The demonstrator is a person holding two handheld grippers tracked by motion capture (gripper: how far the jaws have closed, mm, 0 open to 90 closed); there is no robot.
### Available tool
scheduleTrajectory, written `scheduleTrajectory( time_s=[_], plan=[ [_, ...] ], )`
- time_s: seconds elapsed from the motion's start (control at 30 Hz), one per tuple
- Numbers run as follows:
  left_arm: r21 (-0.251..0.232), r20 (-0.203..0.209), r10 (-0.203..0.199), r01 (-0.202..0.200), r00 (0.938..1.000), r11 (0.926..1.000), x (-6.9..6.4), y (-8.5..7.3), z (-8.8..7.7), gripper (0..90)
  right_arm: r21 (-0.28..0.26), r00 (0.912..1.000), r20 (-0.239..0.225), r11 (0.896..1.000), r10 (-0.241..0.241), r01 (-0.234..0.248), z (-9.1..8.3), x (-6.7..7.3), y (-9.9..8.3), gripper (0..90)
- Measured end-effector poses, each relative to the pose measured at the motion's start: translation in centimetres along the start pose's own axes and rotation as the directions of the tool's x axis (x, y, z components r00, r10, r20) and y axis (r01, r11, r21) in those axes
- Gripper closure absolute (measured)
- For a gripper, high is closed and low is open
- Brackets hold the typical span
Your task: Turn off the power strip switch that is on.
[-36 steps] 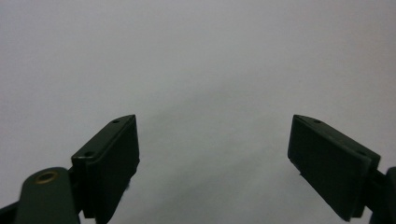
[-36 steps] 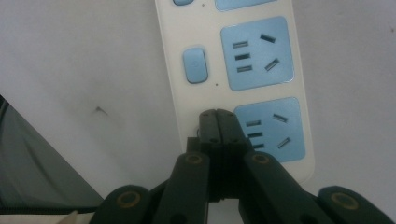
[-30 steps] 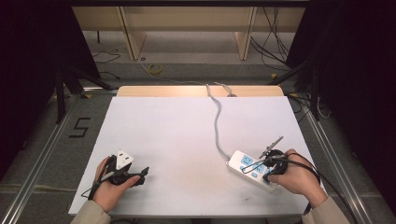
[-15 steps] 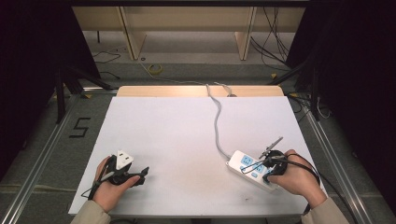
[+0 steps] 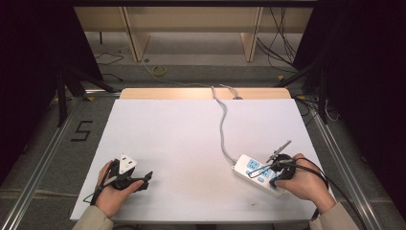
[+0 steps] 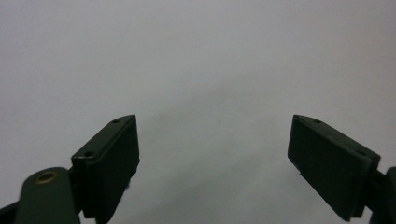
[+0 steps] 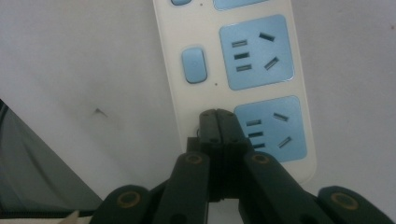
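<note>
A white power strip [image 5: 253,172] with blue sockets lies at the table's front right, and its grey cable [image 5: 221,127] runs to the back edge. My right gripper [image 5: 274,171] rests on its near end. In the right gripper view the black jaws stand pressed together, and the right gripper [image 7: 217,115] tip sits on the power strip [image 7: 243,51] beside the last blue socket [image 7: 273,128], below a blue switch [image 7: 194,64]. My left gripper [image 5: 143,179] lies at the front left, open. In its own view the left gripper [image 6: 215,144] has wide jaws over bare table. A small white block [image 5: 127,164] sits by that hand.
The white table top [image 5: 191,129] has a wooden strip along its back edge [image 5: 191,93]. Beyond it are a floor with loose cables [image 5: 158,71] and wooden furniture legs. Metal rails [image 5: 43,158] run along both sides of the table.
</note>
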State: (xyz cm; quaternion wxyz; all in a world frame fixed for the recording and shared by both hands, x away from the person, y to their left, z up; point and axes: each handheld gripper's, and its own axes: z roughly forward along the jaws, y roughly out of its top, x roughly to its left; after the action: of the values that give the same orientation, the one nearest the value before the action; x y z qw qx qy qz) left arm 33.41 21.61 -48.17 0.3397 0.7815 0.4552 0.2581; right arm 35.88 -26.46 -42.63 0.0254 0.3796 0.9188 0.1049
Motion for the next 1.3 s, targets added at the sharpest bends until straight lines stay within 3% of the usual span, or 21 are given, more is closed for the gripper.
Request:
scheduleTrajectory(
  time_s=[1.3],
  plan=[
    [-0.001,0.0,-0.007,0.007,1.0,1.0,0.02,-0.02,0.04,16.5,-0.006,0.9999,0.007,1.0,-0.012,0.012,-0.09,0.06,0.01,90.0]
  ],
)
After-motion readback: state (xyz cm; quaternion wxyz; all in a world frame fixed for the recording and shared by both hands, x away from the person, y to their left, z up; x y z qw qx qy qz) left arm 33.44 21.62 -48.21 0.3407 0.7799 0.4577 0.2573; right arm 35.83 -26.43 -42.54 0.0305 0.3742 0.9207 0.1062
